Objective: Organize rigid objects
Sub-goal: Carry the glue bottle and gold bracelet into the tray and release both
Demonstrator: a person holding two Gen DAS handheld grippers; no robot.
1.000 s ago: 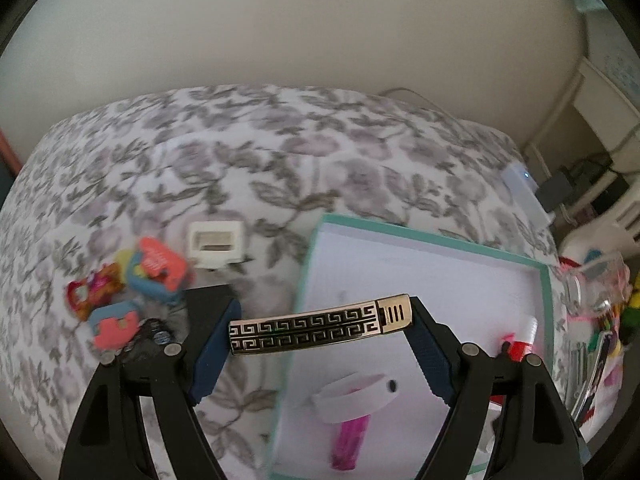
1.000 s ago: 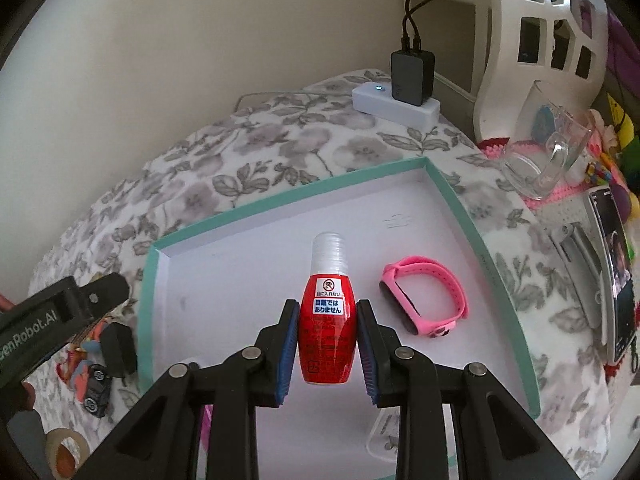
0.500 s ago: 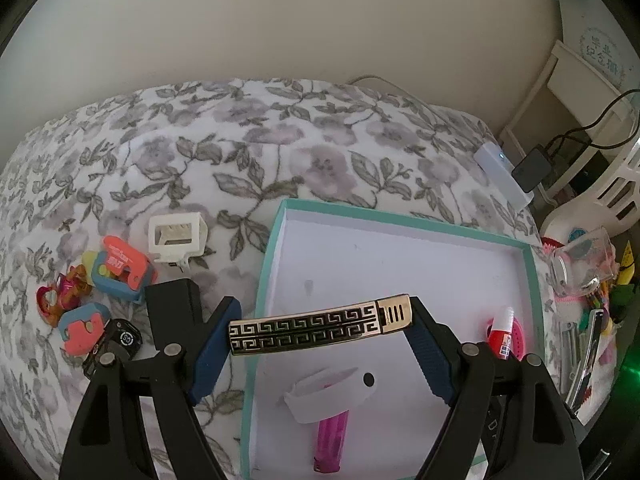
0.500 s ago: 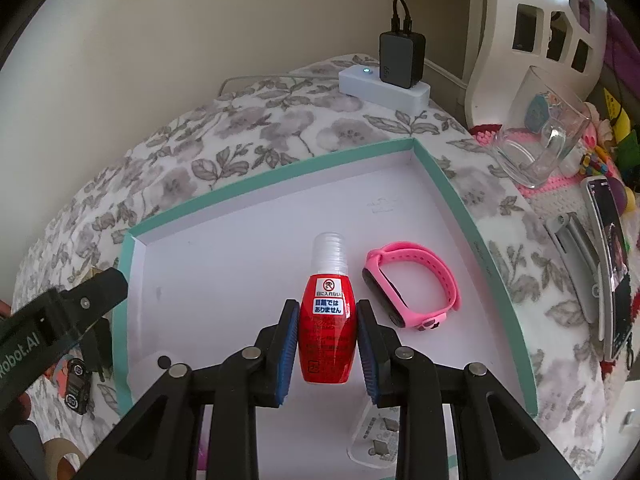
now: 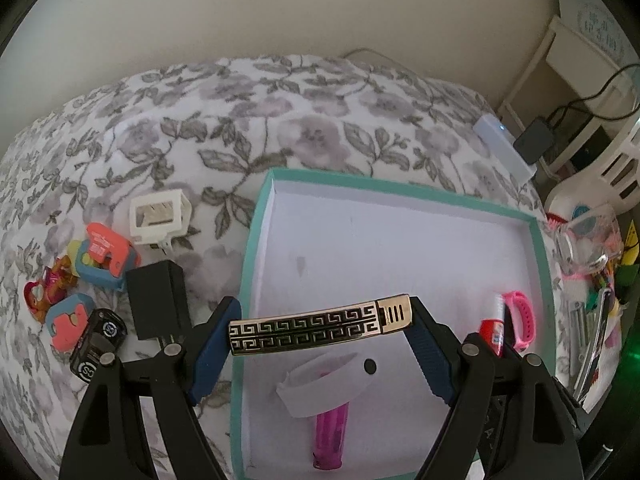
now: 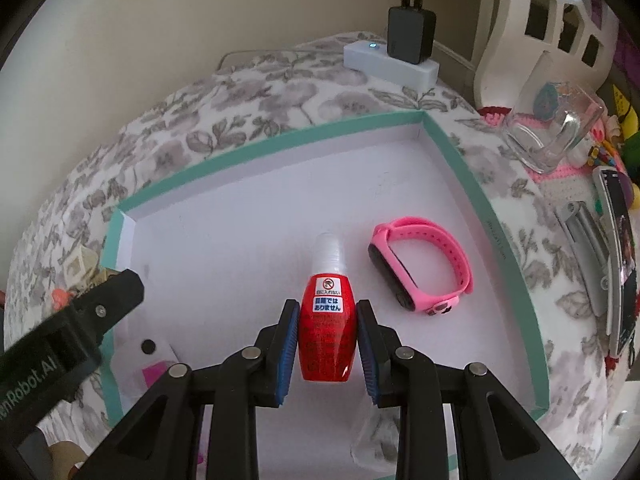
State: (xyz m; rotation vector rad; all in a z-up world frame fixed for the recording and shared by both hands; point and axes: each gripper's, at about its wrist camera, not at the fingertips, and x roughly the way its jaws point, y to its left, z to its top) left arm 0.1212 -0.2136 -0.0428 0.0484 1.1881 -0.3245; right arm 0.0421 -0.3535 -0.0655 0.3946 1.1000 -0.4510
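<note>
Left wrist: wide-spread fingers (image 5: 320, 344) clamp the gold bracelet (image 5: 320, 325); right fingers (image 6: 327, 344) pinch the red bottle (image 6: 328, 332)

The left gripper (image 5: 322, 330), with the gold bracelet (image 5: 320, 326) across its jaws, sank and swung from the flowered cloth (image 5: 256, 136) beside the tray's left rim to above the teal-rimmed tray (image 5: 538, 248), over the white band (image 5: 320, 380) at its near edge. In the right wrist view the left gripper (image 6: 72, 328) came in over the tray's left rim. The right gripper (image 6: 328, 344), clamped on the red bottle (image 6: 328, 332), drew lower toward the tray floor beside the pink watch band (image 6: 424, 264).
</note>
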